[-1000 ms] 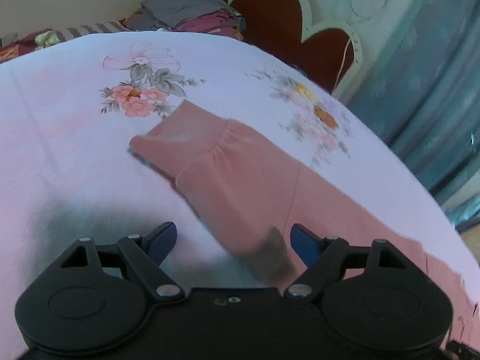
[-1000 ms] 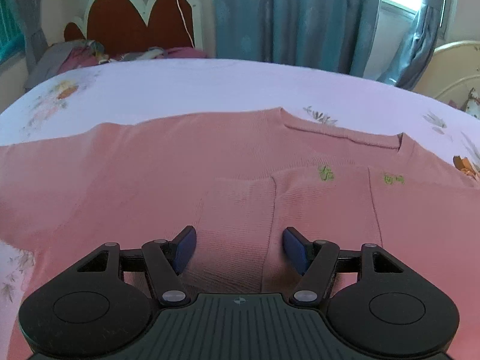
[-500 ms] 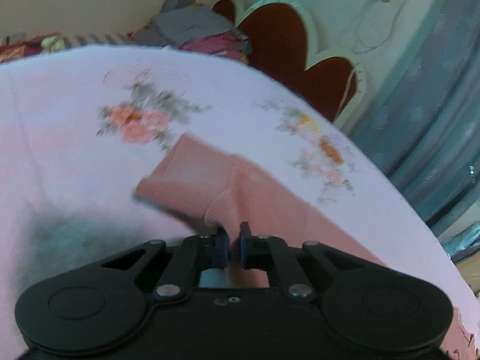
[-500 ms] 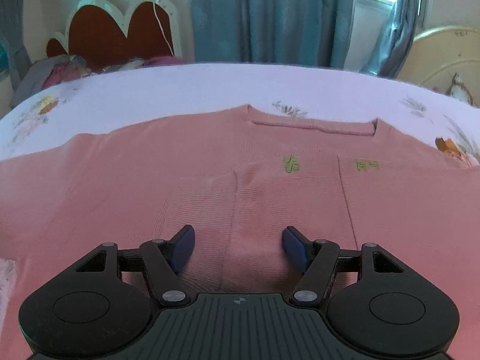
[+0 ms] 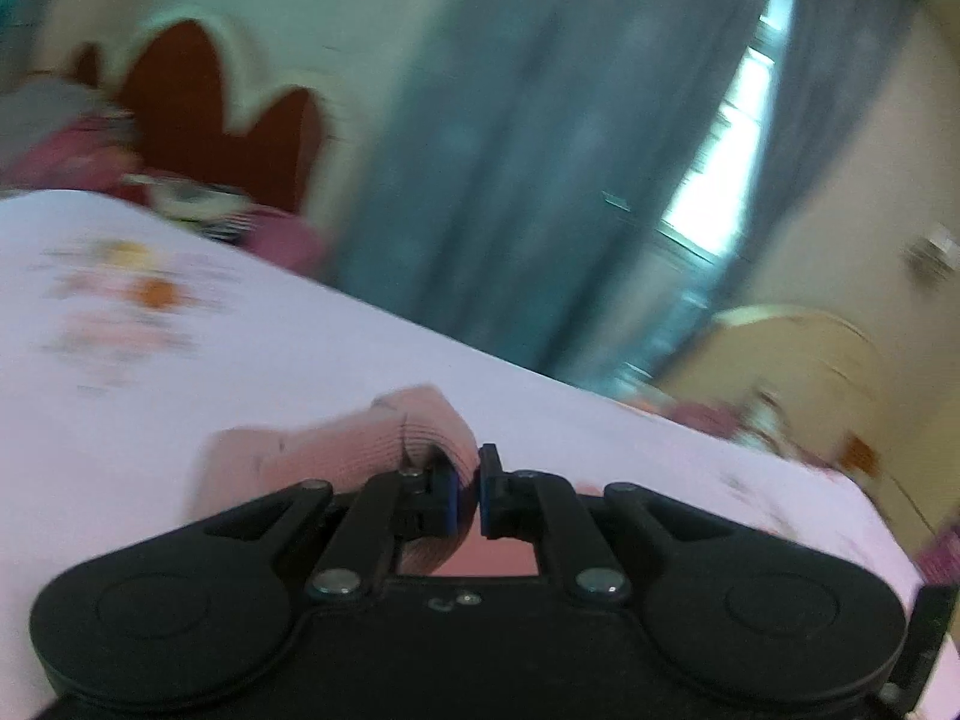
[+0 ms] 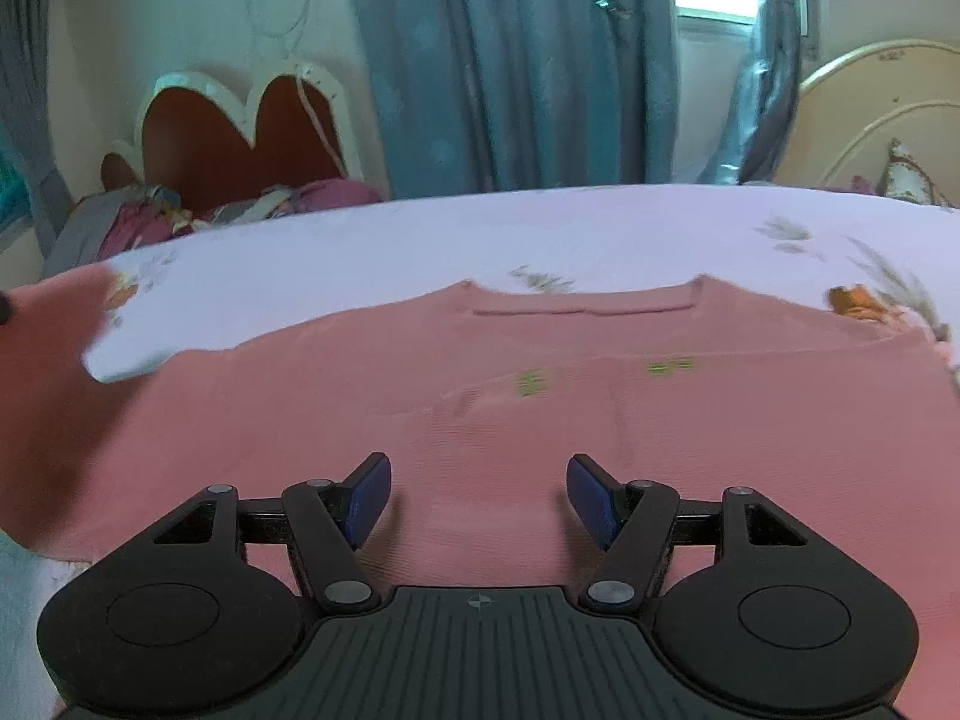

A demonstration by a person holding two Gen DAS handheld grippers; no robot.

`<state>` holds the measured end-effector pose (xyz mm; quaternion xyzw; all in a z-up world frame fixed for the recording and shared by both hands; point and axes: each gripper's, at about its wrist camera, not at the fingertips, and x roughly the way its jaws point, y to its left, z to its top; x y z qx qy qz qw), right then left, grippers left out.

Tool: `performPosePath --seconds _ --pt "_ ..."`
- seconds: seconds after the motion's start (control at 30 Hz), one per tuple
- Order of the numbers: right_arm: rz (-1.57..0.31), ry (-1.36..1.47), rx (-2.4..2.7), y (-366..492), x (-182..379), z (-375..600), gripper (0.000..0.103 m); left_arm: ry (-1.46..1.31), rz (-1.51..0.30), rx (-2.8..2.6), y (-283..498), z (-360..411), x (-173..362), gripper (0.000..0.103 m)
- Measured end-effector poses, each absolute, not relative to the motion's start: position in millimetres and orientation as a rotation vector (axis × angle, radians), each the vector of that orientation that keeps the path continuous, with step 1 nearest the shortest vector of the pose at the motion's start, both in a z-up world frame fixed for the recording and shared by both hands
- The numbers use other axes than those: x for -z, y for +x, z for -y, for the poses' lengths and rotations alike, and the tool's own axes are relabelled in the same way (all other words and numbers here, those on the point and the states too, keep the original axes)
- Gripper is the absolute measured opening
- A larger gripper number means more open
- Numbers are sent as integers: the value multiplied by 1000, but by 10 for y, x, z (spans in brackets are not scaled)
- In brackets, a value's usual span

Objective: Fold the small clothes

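A pink knit sweater (image 6: 540, 408) lies spread on the floral bedsheet (image 6: 420, 246), neckline away from me, with small green marks on its chest. My left gripper (image 5: 465, 495) is shut on the sweater's sleeve cuff (image 5: 372, 438) and holds it lifted off the sheet; the view is blurred. That raised sleeve (image 6: 54, 348) shows at the left edge of the right wrist view. My right gripper (image 6: 480, 495) is open and empty, low over the sweater's lower body.
A red scalloped headboard (image 6: 240, 138) and a heap of clothes (image 6: 156, 216) stand at the bed's far left. Blue curtains (image 6: 510, 60) and a window are behind. A cream headboard (image 6: 870, 120) stands at the right.
My left gripper closed on the sleeve cuff, then lifted it and swung right. The right gripper stayed open and drew back slightly over the sweater.
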<state>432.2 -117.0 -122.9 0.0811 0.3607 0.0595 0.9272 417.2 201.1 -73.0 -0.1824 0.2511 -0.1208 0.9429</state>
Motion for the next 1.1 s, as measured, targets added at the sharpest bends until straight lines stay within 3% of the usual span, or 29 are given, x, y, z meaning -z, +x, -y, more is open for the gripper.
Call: performPosePath --seconds 0.27,0.37,0.47,0.5,0.53,0.77,1.1 --pt "-733 204 -31 4000 1150 1879 65 -232 -653 511 4330 -444 1215 6" --pt "-738 220 -45 3916 1148 2013 65 -124 -724 516 4298 -137 1432 16" --pt "-734 235 -80 3869 1143 2052 65 -68 -750 469 4206 -111 1478 36" --pt "-734 240 -92 3870 1146 2039 65 -56 -750 446 4214 -129 1461 60" --pt "-733 244 -105 3872 1144 2015 65 -49 -736 417 4143 -194 1441 76" --pt "-715 159 -260 3942 1105 1530 65 -7 -702 213 3848 -841 1329 77" --pt "-711 -158 -305 4068 1416 766 65 29 -778 -57 3696 -1533 1678 75"
